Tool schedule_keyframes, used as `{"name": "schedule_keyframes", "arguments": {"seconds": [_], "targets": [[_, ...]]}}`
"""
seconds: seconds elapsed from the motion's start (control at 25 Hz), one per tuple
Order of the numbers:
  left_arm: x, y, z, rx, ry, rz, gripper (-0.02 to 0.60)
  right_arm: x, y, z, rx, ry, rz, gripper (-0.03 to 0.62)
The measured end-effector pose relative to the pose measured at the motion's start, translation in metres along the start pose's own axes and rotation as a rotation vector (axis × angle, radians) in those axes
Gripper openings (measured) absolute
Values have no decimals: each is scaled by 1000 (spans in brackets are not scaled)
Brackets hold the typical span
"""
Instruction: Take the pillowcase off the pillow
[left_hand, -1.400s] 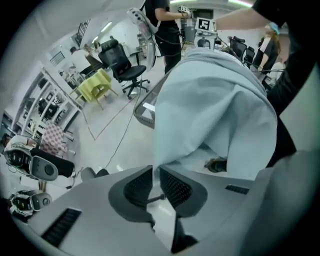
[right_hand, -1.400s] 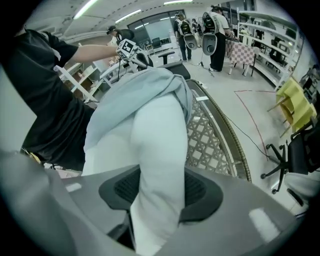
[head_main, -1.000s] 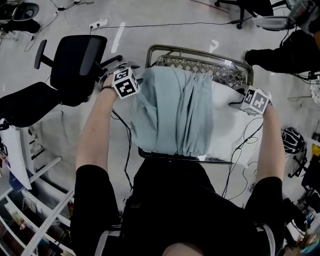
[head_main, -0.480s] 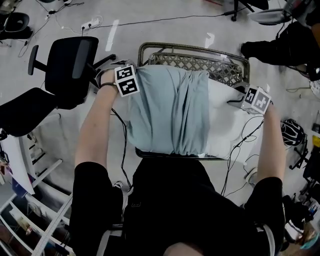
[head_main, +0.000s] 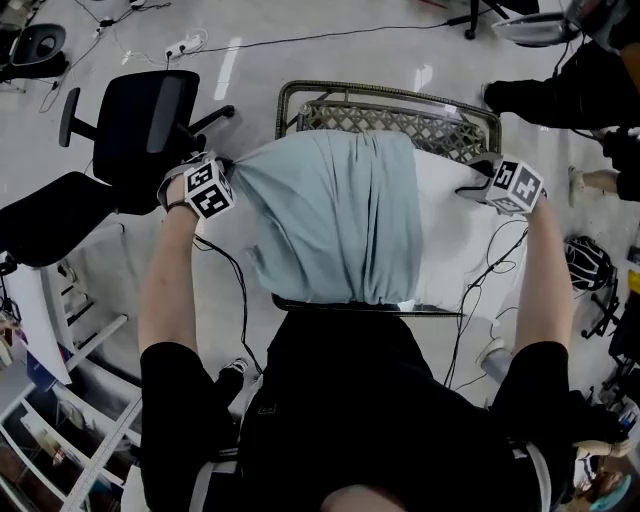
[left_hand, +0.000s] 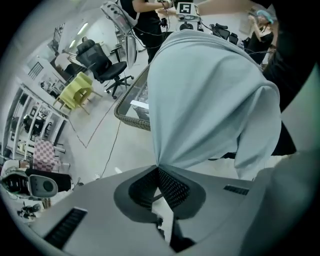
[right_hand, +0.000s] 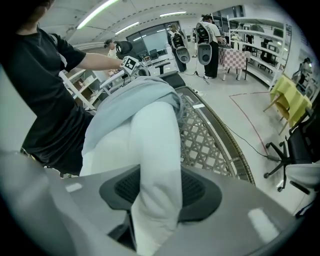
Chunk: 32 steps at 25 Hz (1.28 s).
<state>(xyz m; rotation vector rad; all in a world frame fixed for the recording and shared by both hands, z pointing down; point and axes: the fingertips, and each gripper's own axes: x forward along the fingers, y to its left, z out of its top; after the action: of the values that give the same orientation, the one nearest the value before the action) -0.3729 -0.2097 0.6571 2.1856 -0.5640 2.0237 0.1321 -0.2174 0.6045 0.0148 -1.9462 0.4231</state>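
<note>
Left gripper (left_hand: 159, 170) was clamped tight on a pinch of the pale blue pillowcase (head_main: 330, 220), with the cloth drawn taut toward the left. Right gripper (right_hand: 155, 200) was gripping the bare white end of the pillow (head_main: 450, 240), which lay across the woven basket (head_main: 385, 97) in front of me. My read was partly done: the pillow's right end was out, but the case covered the rest and had yet to slide off leftward.

The head camera looked down on left tongs (head_main: 232, 166) and right tongs (head_main: 480, 178); theirs faced each other closely across the pillowcase (head_main: 330, 215).
</note>
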Motion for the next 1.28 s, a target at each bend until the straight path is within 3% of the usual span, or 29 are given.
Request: {"name": "schedule_keyframes", "arguments": {"seconds": [0.2,0.32,0.48,0.8,1.04,1.28], "targets": [[-8,-18,-10,-138,-58,28,6,9,-7,2,-11,34,-58,244],[-19,-20,6,-185,-119,74,9,4,-10,10,-35,87,-170,298],[-36,-38,25,-207,-217,71,52,-14,-2,33,-25,32,-311,287],[-58,-116,36,-211,-386,-17,110,5,97,39,-10,-40,-382,288],[-60,-180,44,-209,-426,-81,137,21,157,13,37,-87,-392,288],[-65,-251,30,-220,-419,-120,182,35,196,-21,60,-134,-459,293]]}}
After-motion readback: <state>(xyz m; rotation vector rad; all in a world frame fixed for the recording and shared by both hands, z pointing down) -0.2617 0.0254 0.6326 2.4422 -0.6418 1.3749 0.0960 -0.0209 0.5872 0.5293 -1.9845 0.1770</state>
